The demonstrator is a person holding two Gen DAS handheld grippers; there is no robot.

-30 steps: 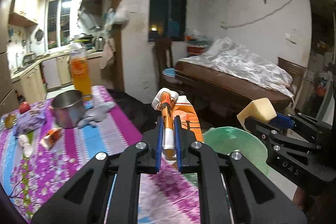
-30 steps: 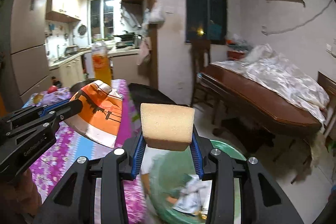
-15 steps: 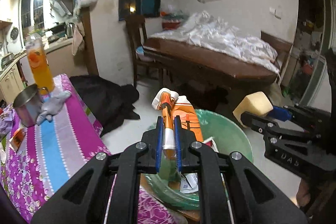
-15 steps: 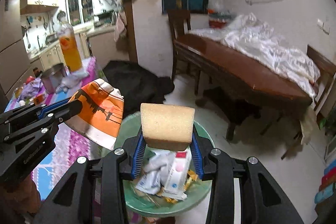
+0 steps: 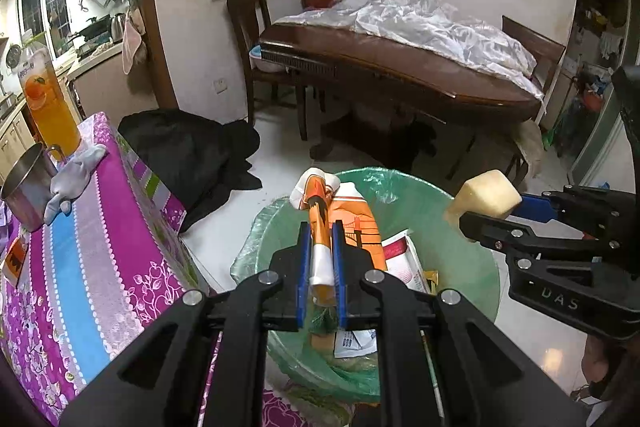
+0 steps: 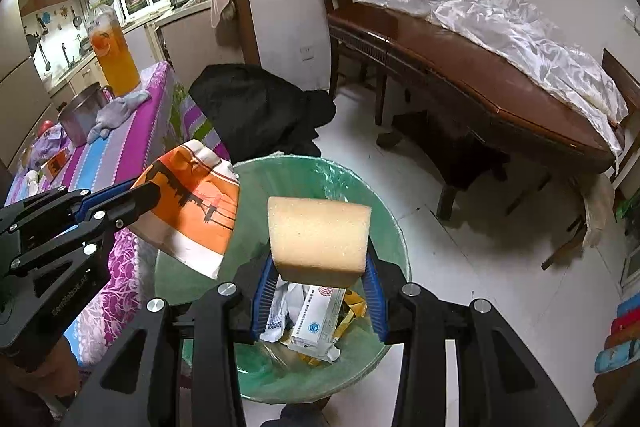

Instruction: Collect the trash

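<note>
Your left gripper [image 5: 320, 259] pinches the orange wrapper [image 5: 324, 227], your right gripper [image 6: 318, 287] clamps the sponge [image 6: 318, 239] — released now, the wrapper could drift past the bin [image 6: 384, 211] rim at 9 o'clock.

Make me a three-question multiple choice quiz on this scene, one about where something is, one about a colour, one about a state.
1. Where is the sponge?
A. on the purple tablecloth
B. over the trash bin
C. on the floor

2. What colour is the bin liner?
A. green
B. black
C. red

3. What is the left gripper doing?
A. open, holding nothing
B. shut on an orange wrapper
C. shut on a cup

Answers: B, the right gripper holds it above the trash bin; A, translucent green plastic; B, its fingers pinch the orange wrapper.
</note>
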